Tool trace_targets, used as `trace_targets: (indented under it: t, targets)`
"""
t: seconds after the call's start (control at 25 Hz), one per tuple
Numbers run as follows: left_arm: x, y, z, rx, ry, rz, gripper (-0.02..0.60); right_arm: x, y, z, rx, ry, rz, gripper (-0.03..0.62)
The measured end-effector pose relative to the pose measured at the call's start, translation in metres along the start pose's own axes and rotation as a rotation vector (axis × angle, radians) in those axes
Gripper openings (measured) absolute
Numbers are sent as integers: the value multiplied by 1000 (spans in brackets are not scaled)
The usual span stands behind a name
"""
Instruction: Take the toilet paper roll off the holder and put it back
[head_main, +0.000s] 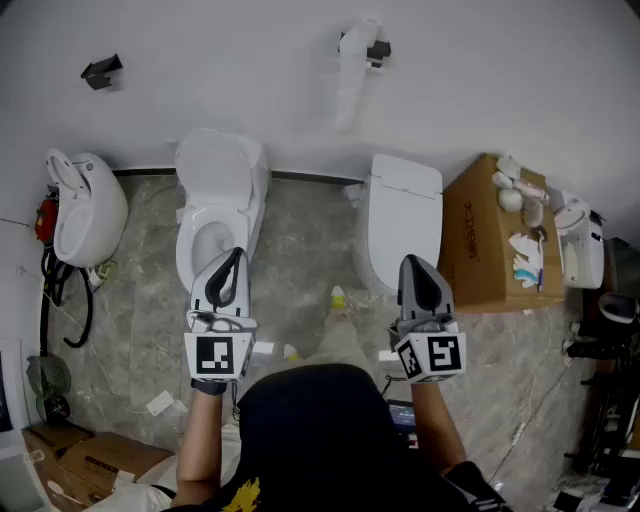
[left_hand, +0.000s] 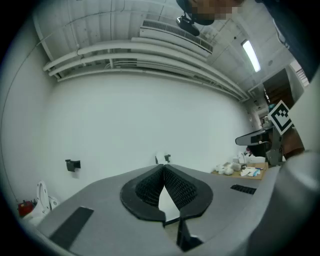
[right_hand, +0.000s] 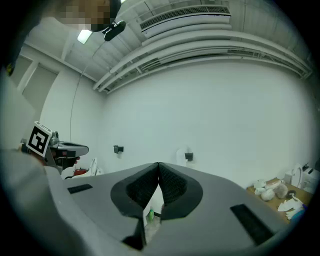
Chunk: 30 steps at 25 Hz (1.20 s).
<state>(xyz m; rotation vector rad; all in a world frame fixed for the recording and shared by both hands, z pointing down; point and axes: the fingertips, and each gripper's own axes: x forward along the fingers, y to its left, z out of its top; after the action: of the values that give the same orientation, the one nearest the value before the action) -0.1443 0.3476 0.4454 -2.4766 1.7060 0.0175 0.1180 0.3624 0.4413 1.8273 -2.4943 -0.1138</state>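
The left gripper (head_main: 236, 256) and right gripper (head_main: 411, 263), low in the frame, each have their jaws pressed together on nothing. The toilet paper roll (head_main: 352, 75) hangs on its black holder (head_main: 378, 49) at upper centre, on the white wall.

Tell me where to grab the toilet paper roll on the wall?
Probably around its round middle, coming straight from the front. The roll sits on a black holder fixed at its right side, so its left end looks free to slide off. A loose tail hangs below, so keep above that.
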Motion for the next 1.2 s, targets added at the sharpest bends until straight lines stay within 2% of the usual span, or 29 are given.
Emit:
trace_targets:
  t: [0.16,0.32,0.48,0.6,0.84,0.96,1.2]
  targets:
    - [-19,6,-7,10,45,7,18,-7,11,-2,7,16,15,2]
    - [-20,9,-12,4,66,0,18,-12,7,-1,23,29,-13,6]
    - [-12,5,-17,2,66,-42,18,-17,3,9,4,28,-34,19]
    - [-2,6,-8,-21,30,-46,18,-18,-3,16,-11,27,-53,23]
    - [36,1,-6,7,60,-69,18,-5,-33,22,2,24,-69,43]
    - [52,7,-1,20,49,-76,18,9,-40,20,12,16,-69,57]
    - [92,30,1,32,53,-38,18,61,-58,18,37,-10,-50,58]
